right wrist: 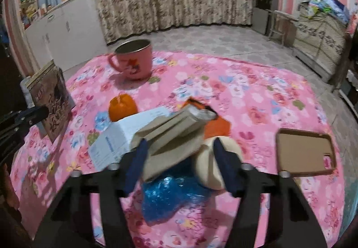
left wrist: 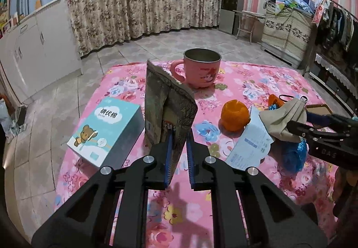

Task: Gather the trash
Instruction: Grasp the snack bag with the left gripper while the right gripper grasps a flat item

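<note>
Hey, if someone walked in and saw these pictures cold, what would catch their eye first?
Probably the brown printed pouch standing upright between the left gripper fingers, beside a teal bear-print box. Next, the pile in front of the right gripper: a beige face mask, a blue plastic bag and a printed slip. Behind stand an orange peel and a pink mug.

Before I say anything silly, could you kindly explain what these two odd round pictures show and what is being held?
No robot here: a person holds a two-finger tool in each hand, each with a fisheye camera looking along its fingers. The left view shows the left tool with its fingers astride a brownish printed pouch that stands upright. The right view shows the right tool with its fingers open around a beige crumpled wrapper above a blue plastic bag. On the pink floral cloth also sit a pink mug, an orange peel, a paper slip, a phone case and a teal box.
</note>
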### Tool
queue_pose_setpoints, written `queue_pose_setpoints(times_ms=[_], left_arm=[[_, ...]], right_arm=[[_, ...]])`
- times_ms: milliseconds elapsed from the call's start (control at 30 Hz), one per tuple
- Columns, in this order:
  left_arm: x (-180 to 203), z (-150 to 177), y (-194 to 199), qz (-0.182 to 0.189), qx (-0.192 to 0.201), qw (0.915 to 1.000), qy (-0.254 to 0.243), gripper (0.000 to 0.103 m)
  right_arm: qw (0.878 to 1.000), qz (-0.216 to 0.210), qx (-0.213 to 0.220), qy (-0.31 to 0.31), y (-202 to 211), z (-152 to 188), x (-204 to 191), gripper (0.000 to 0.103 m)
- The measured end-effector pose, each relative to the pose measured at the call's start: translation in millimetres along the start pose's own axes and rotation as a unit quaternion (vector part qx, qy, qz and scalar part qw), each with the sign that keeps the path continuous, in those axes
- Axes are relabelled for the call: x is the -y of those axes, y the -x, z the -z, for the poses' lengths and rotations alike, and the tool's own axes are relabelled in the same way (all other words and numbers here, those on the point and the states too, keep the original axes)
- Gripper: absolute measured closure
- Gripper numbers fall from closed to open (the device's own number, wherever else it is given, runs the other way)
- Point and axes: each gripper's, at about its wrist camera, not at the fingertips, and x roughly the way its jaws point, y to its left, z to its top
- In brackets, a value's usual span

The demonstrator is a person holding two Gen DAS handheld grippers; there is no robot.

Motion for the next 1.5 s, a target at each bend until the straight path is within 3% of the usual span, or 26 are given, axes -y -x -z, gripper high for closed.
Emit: queue_pose_setpoints(times_ms=[67,133,233,533,733,1067,1133,1167,1233,1267,1500], left_arm=[[0,-1,2,-0.002,0.001,1.0,0.002,0.092],[1,-3,5,-0.004,0.003,1.0,0.001,0.094],[7,-8,13,-0.005,0.011,0.9999,0.001,0.096],[46,-25,44,0.008,0.038,0.9989,-0.026,0.096],[82,-25,49,0.025,0.034,0.998,-0.047,0.099],[83,-10,45,0.023,0.019,0.9986,-0.044,0.099],[74,-7,42,0.017,0.013,0.999,-0.039,0.099],[68,-5,40,0.015,0.01,0.9992,-0.035,0.099],[58,-3,36,0.011,0.004,0.9996,-0.025,0.099],[54,-2,34,0.009,0.001,0.9997,-0.023,0.099],[36,6,25,0.009,-0.002,0.9999,-0.013,0.099]], right_arm=[[1.0,-0.009,0.003,0.001,3,0,0,0.069],[1.0,-0.014,0.012,0.005,9,0,2,0.088],[0.999,-0.017,0.035,0.007,27,-1,9,0.092],[0.996,-0.003,0.082,-0.024,90,8,63,0.092],[0.995,0.02,0.082,-0.05,112,27,106,0.096],[0.996,0.038,0.04,-0.072,91,53,128,0.094],[0.996,0.036,0.027,-0.075,81,54,123,0.093],[0.996,0.036,0.024,-0.074,77,54,120,0.086],[0.996,0.038,0.03,-0.074,73,56,113,0.041],[0.996,0.037,0.036,-0.069,72,55,106,0.036],[0.999,0.015,0.009,-0.034,47,49,71,0.036]])
